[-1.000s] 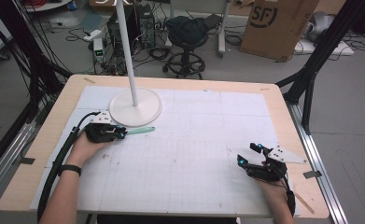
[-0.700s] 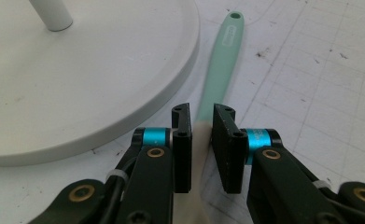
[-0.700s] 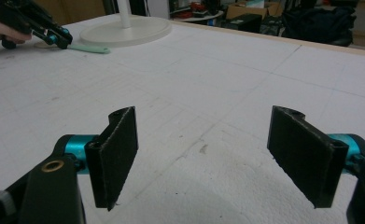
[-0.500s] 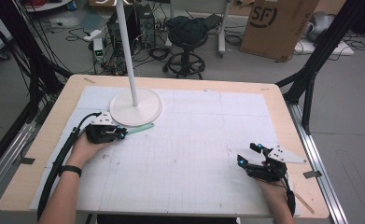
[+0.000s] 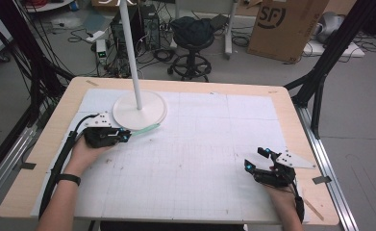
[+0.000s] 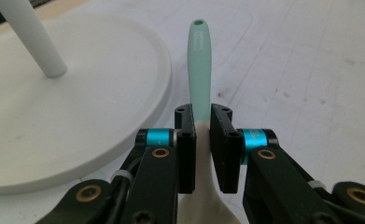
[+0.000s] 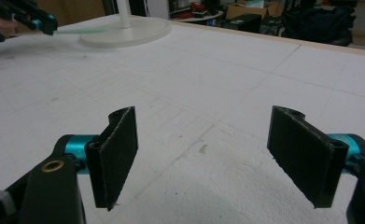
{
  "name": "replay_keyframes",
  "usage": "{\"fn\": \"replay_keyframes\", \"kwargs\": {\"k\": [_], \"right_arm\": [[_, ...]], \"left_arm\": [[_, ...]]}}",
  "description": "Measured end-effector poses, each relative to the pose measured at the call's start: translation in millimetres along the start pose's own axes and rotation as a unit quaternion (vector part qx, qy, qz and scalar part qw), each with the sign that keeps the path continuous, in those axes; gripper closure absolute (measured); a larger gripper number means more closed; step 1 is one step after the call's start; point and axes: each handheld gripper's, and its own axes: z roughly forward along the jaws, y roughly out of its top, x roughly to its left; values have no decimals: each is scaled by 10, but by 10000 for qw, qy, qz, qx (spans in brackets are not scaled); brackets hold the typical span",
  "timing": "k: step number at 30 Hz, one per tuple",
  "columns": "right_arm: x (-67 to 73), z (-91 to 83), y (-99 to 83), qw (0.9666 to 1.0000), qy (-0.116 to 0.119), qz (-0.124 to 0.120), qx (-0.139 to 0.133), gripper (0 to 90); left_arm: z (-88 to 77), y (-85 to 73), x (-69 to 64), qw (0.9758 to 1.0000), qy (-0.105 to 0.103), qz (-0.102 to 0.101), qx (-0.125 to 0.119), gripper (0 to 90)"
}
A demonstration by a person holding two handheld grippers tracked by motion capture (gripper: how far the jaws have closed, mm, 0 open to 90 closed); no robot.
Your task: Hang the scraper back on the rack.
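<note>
Your left gripper (image 6: 202, 126) is clamped on a mint-green silicone spatula (image 6: 199, 65), jaws pinching it where the white blade meets the handle, so the handle runs straight out ahead of the jaws and the blade sits back under the tool. Its long axis follows the gripper's own line, and the hanging-hole tip points away from you, just beside the rim of the round white stand base (image 6: 54, 116), which lies off the jaws' left side; whether the handle touches that rim I cannot tell. From above, the spatula (image 5: 144, 129) skirts the near edge of the base (image 5: 140, 108), with the pole rising beyond. Your left hand (image 5: 87, 151) lies low and flat on the table, palm over the gripper. Your right gripper (image 7: 213, 156) is well apart across the white gridded mat (image 5: 209, 144), jaws spread wide and holding nothing, resting low by the table's near edge.
</note>
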Motion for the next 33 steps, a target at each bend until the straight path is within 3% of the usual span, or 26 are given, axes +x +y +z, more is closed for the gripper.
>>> {"fn": "replay_keyframes", "kwargs": {"k": [7, 10, 12, 17, 28, 33], "right_arm": [[2, 0, 0, 10000, -8, 22, 7, 236], [0, -1, 0, 10000, -11, 20, 9, 236], [-1, 1, 0, 10000, -13, 13, 0, 237], [-1, 0, 0, 10000, -14, 20, 2, 237], [-1, 1, 0, 10000, -16, 13, 2, 237], [-1, 1, 0, 10000, -13, 19, -1, 237]], "left_arm": [[-310, 183, -22, 9972, 137, -249, -691, 811], [-453, 301, -24, 9958, 218, -362, -807, 811], [-547, 389, -26, 9952, 290, -301, -885, 811], [-772, 590, -14, 9920, 430, -406, -1112, 811], [-1212, 1178, -17, 9894, 716, -209, -1250, 811], [-1400, 1448, 11, 9881, 877, -221, -1246, 811]]}}
